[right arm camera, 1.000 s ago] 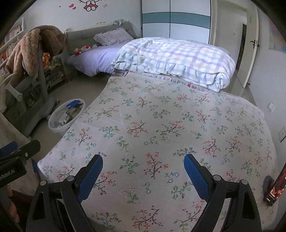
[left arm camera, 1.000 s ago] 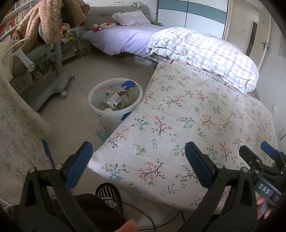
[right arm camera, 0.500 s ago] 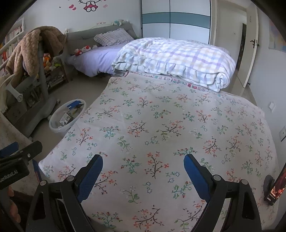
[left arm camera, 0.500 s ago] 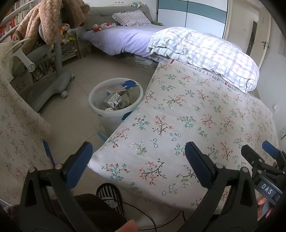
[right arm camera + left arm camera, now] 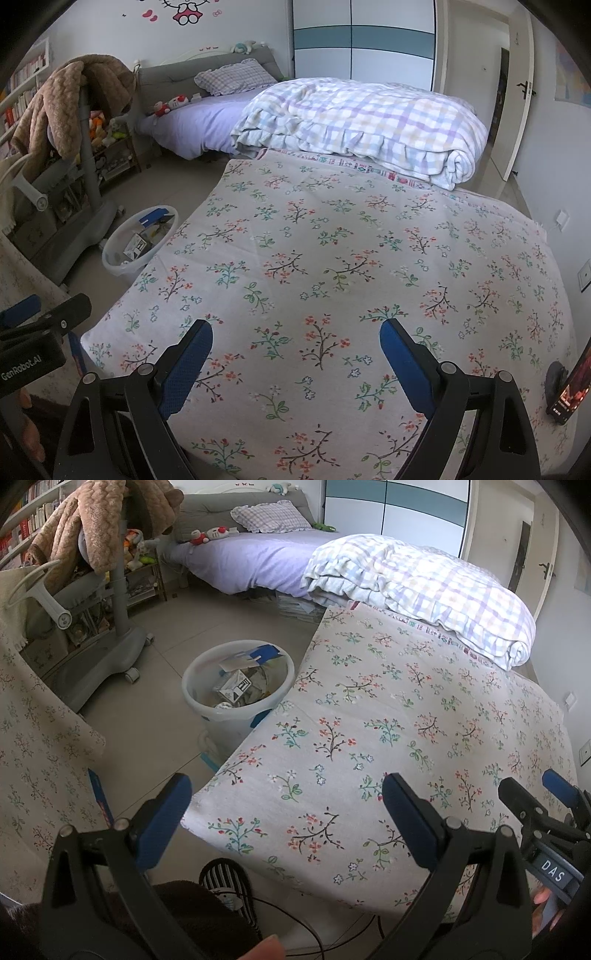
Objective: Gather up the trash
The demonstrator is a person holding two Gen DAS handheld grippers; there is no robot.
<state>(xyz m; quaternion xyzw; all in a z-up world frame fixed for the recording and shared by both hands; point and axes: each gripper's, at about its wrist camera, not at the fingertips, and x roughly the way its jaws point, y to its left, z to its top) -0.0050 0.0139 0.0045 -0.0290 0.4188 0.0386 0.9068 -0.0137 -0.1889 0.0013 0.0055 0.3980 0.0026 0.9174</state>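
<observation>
Trash (image 5: 240, 686) already in the bin (image 5: 207, 716): cartons, paper scraps and a blue-edged packet heaped below the rim. Bin on the tiled floor (image 5: 147, 734), just beside the corner of the flowered bedspread (image 5: 388, 709); same bin (image 5: 114, 264) at the left in the right wrist view, off the bed's near edge. No loose litter to be seen on the bedspread (image 5: 332, 258), nor on the visible floor around the bin. Judging by that, collection largely done, perhaps complete; hidden corners and the space under the bed not checkable from here. Left gripper (image 5: 284, 819) with jaws wide apart, holding nothing, hovering over the bed's near corner. Right gripper (image 5: 295, 358) likewise spread and empty, above the middle of the bedspread. Further out: folded checked quilt (image 5: 362, 122) at the far end, purple bed (image 5: 243, 561) behind, brown blanket (image 5: 96, 520) draped over a grey stand, phone (image 5: 569, 384) at the right edge of the bedspread. Left to do, at most: a sweep for missed scraps.
</observation>
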